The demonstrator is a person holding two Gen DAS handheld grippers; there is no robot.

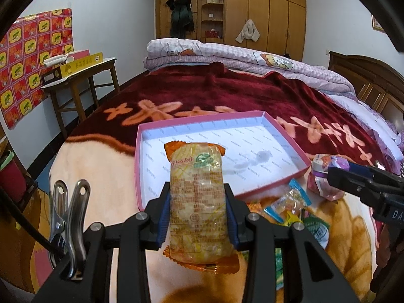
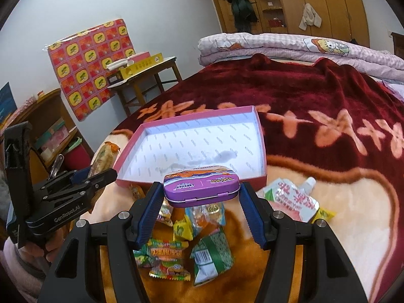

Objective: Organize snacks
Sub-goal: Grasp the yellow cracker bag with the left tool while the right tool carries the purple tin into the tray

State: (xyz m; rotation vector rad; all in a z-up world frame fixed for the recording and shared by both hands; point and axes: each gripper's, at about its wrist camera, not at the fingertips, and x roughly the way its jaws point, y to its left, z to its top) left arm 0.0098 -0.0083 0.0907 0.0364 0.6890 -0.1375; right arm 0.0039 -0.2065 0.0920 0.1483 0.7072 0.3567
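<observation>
A pink shallow box (image 1: 285, 136) with a white printed inside lies on the bed, also in the right wrist view (image 2: 261, 149). My left gripper (image 1: 197, 204) is shut on a long orange-ended snack packet (image 1: 197, 189), held above the box's near left corner; it also shows in the right wrist view (image 2: 102, 160). My right gripper (image 2: 200, 192) is shut on a purple mint tin (image 2: 200, 185), held just before the box's near edge. In the left wrist view the right gripper (image 1: 335, 176) shows at the right with the tin (image 1: 322, 166). Several loose snack packets (image 2: 176, 250) lie below.
A white and pink drink pouch (image 2: 293, 199) lies right of the pile. The bed carries a dark red flowered blanket (image 2: 315, 96) and folded quilts (image 2: 277, 48) at the back. A wooden side table (image 1: 80, 80) stands at the left, a wardrobe (image 1: 252, 5) behind.
</observation>
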